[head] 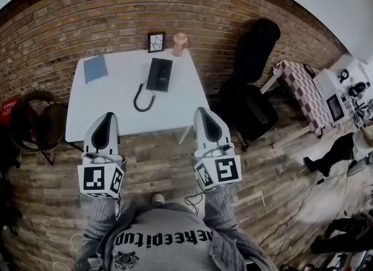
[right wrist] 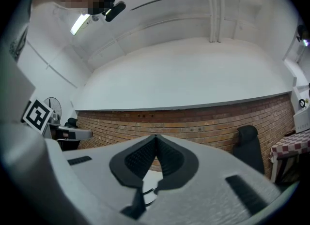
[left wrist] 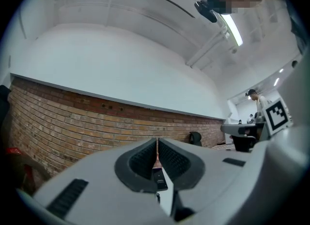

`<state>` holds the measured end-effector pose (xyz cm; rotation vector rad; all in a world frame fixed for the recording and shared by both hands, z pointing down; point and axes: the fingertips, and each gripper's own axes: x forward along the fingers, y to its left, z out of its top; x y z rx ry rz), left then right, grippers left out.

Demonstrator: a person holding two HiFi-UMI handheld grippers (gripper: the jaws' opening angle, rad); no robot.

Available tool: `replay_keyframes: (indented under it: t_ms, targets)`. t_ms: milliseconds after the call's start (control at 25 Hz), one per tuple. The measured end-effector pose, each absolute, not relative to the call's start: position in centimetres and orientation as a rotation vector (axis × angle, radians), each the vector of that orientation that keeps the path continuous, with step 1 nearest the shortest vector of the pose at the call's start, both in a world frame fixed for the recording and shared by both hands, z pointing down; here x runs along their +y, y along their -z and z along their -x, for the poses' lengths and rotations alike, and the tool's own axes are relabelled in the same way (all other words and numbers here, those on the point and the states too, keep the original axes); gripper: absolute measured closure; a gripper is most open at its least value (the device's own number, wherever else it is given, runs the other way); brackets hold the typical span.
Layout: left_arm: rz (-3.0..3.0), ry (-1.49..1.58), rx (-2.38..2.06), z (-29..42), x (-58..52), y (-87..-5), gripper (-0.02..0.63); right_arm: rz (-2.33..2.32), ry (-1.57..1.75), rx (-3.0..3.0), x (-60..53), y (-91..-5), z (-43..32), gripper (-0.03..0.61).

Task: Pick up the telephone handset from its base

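Note:
A black telephone (head: pixel 158 74) lies on the white table (head: pixel 111 104) by the brick wall, its handset resting on the base and its coiled cord (head: pixel 143 98) looping toward the front. Both grippers hover over the wooden floor, short of the table's near edge and apart from the phone. My left gripper (head: pixel 108 116) is shut and empty; in the left gripper view the telephone (left wrist: pixel 159 178) shows through the slit under the closed jaws (left wrist: pixel 157 142). My right gripper (head: pixel 201 111) is shut and empty too, its jaws (right wrist: pixel 155 138) meeting at the tips, with a bit of cord (right wrist: pixel 150 191) below.
On the table are a blue notebook (head: pixel 95 68), a small picture frame (head: pixel 156 42) and a pink vase-like object (head: pixel 180 44). A black chair (head: pixel 247 104) stands right of the table, a checkered table (head: pixel 303 92) further right, and a dark round chair (head: pixel 35 121) to the left.

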<state>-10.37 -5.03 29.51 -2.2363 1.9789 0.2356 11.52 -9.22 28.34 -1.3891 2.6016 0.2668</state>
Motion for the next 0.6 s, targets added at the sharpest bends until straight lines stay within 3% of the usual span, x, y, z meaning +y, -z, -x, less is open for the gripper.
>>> replay_keyframes:
  t_ms: [600]
  targets:
    - [2.245, -0.188, 2.021, 12.4, -12.8, -30.6, 0.600, 1.377, -0.216, 2.622, -17.2, -29.8, -9.4, 0.574]
